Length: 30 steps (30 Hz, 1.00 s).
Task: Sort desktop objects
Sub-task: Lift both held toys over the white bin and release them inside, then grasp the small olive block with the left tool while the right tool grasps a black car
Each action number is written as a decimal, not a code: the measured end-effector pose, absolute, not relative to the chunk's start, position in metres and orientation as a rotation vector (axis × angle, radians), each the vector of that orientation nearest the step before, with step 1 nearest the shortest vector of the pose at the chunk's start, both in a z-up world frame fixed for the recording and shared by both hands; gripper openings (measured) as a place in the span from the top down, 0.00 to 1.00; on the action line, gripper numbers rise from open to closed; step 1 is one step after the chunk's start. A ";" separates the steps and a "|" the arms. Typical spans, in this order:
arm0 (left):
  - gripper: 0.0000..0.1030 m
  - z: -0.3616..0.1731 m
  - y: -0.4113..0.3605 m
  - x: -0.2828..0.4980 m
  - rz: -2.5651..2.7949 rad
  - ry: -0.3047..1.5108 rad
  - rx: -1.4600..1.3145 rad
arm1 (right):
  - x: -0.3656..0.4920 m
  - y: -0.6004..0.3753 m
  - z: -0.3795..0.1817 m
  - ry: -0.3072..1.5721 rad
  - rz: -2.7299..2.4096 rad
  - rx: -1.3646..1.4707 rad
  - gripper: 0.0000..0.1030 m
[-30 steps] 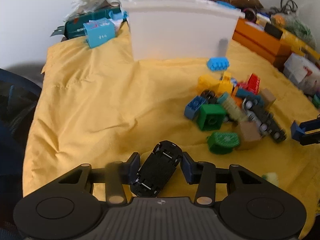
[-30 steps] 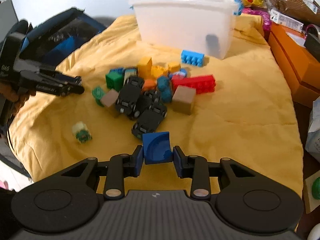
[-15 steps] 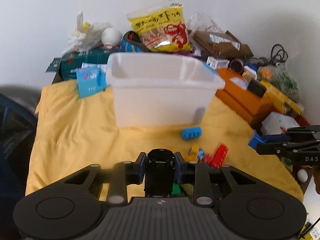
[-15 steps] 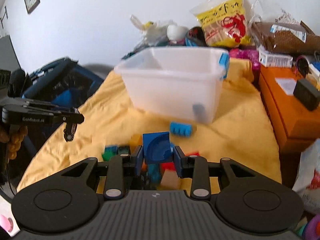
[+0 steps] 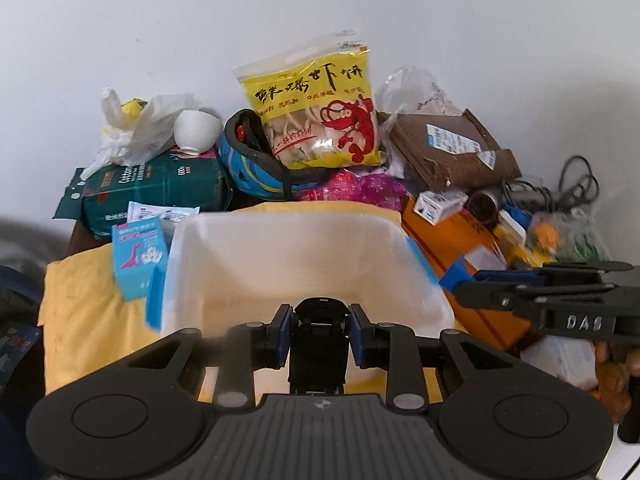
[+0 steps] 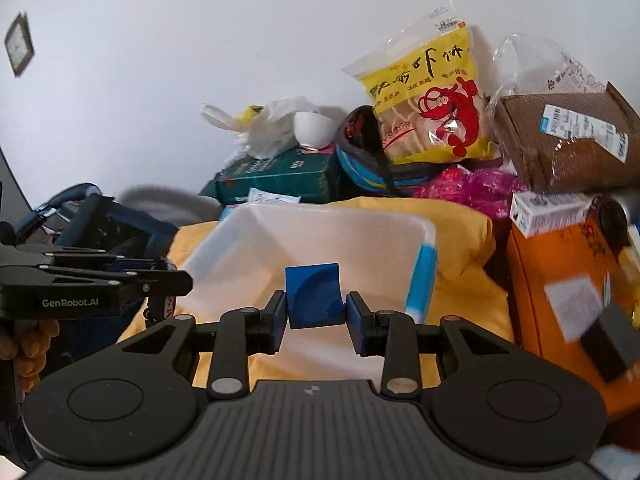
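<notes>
A: Where do both wrist views look from?
B: Close above the bin's (image 5: 240,264) near rim, facing the wall.
A: Shared?
B: Bin (image 6: 256,240), snack bag (image 5: 316,108).

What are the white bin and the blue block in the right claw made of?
White bin: looks like thin semi-matte plastic; the yellow cloth tints through its walls, so translucent. Blue block: likely hard moulded plastic, with smooth faces, crisp edges and a curved recess.
</notes>
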<state>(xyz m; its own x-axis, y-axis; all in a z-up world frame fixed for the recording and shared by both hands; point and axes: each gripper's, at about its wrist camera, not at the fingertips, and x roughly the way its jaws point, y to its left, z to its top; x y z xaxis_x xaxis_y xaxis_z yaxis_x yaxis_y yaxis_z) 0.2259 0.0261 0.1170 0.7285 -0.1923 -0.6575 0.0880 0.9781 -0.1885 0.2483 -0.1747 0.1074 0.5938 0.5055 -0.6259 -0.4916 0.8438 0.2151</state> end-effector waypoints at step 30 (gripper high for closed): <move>0.36 0.065 0.015 0.115 -0.140 0.749 -0.094 | 0.156 -0.181 0.046 0.776 0.662 -0.107 0.48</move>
<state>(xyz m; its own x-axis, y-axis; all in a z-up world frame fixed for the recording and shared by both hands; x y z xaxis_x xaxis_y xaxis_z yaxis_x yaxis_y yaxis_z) 0.1147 0.0149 0.0652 0.7236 -0.1606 -0.6713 0.0933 0.9864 -0.1355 0.1562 -0.1811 0.0459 0.5239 0.5138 -0.6794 -0.5899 0.7942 0.1456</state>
